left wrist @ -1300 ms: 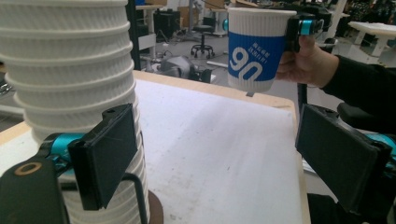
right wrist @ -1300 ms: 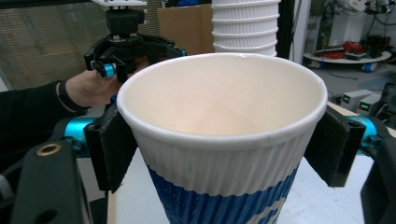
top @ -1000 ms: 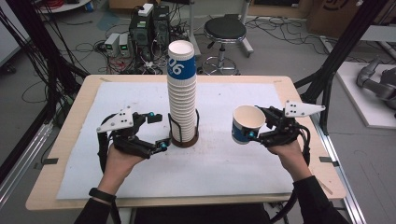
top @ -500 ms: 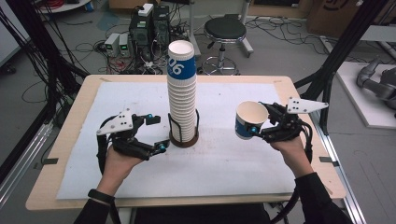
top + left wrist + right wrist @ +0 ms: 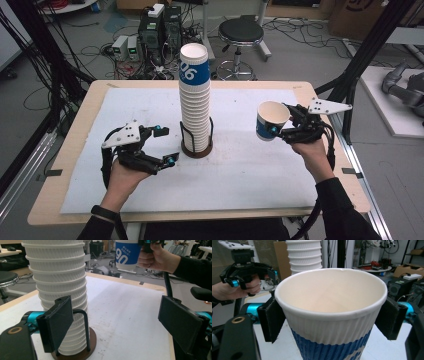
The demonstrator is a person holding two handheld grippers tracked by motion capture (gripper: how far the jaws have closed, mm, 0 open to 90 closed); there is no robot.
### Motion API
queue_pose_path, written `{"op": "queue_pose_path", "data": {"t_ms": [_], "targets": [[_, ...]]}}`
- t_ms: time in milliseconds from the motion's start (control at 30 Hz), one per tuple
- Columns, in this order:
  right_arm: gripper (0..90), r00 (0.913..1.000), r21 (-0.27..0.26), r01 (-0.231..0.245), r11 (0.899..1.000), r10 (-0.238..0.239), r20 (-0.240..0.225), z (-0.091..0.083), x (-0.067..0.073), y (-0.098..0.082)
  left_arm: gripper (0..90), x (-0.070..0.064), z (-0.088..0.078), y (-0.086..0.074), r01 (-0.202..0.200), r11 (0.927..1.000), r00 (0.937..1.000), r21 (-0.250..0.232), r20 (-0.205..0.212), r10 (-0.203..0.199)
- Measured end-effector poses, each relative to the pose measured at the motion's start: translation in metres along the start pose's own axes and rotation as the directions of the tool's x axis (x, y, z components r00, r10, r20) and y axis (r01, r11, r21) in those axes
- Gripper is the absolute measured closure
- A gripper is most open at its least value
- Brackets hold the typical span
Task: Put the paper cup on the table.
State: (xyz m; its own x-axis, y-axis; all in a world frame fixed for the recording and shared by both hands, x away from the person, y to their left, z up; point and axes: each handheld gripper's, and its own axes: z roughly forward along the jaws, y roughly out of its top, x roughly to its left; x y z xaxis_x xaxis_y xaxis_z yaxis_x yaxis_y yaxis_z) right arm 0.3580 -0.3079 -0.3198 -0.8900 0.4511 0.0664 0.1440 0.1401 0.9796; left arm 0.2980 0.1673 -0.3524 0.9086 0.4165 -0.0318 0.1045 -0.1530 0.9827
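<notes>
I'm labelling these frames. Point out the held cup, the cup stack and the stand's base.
held cup (image 5: pixel 270 126), high view, blue side wall.
cup stack (image 5: pixel 195 105), high view, ribbed white middle.
stand's base (image 5: pixel 92 338), left gripper view, brown disc's right part.

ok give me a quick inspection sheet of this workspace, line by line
surface: wooden table with a white mat on it
job's things: tall cup stack upright in a wire holder; single cup held off the mat, mouth up
clutter: nothing seen on the mat
grippers: right gripper shut on the single cup; left gripper open beside the stack
cables: cable trails from the right gripper; floor tangle behind the table
surroundings: stool, computer boxes
</notes>
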Motion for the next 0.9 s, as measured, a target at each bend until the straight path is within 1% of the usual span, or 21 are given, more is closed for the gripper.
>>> {"op": "queue_pose_path", "data": {"t_ms": [233,267,333,433,533,633,733,800,833,900], "targets": [[20.2,0.9995,0.011,-0.018,1.000,0.017,0.025,0.002,-0.011,-0.004,12.7,0.001,0.001,-0.005,0.011,0.9999,0.9999,0.011,-0.012,-0.011],[20.2,0.9993,0.012,-0.018,1.000,0.018,0.034,0.002,-0.012,-0.004,12.8,0.002,0.001,-0.005,0.014,0.9998,0.9997,0.013,-0.019,-0.014],[20.2,0.9988,0.008,-0.019,1.000,0.018,0.046,0.002,-0.015,-0.006,12.7,0.003,0.001,-0.007,0.020,0.9997,0.9997,0.013,-0.018,-0.020],[20.2,0.9977,0.016,-0.024,1.000,0.023,0.064,0.002,-0.019,-0.008,12.8,0.004,0.001,-0.009,0.026,0.9996,0.9995,0.009,-0.019,-0.026],[20.2,0.9959,0.014,-0.024,1.000,0.023,0.088,0.003,-0.023,-0.012,12.8,0.005,0.002,-0.010,0.024,0.9996,0.9995,0.012,-0.020,-0.024],[20.2,0.9930,0.013,-0.044,0.999,0.042,0.110,0.002,-0.027,-0.017,12.8,0.006,0.003,-0.011,0.023,0.9996,0.9995,0.017,-0.020,-0.023],[20.4,0.9896,0.003,-0.054,0.999,0.053,0.134,0.002,-0.031,-0.022,12.8,0.007,0.004,-0.013,0.032,0.9993,0.9994,0.017,-0.014,-0.032],[20.5,0.9866,-0.001,-0.065,0.998,0.065,0.150,0.002,-0.034,-0.026,12.7,0.007,0.004,-0.014,0.031,0.9992,0.9994,0.024,-0.016,-0.031],[20.6,0.9852,-0.007,-0.060,0.998,0.060,0.160,0.002,-0.035,-0.028,12.8,0.007,0.005,-0.014,0.033,0.9992,0.9994,0.024,-0.013,-0.033],[20.6,0.9809,-0.002,-0.077,0.997,0.076,0.179,0.003,-0.037,-0.031,12.8,0.006,0.005,-0.014,0.031,0.9992,0.9994,0.024,-0.013,-0.031]]}}
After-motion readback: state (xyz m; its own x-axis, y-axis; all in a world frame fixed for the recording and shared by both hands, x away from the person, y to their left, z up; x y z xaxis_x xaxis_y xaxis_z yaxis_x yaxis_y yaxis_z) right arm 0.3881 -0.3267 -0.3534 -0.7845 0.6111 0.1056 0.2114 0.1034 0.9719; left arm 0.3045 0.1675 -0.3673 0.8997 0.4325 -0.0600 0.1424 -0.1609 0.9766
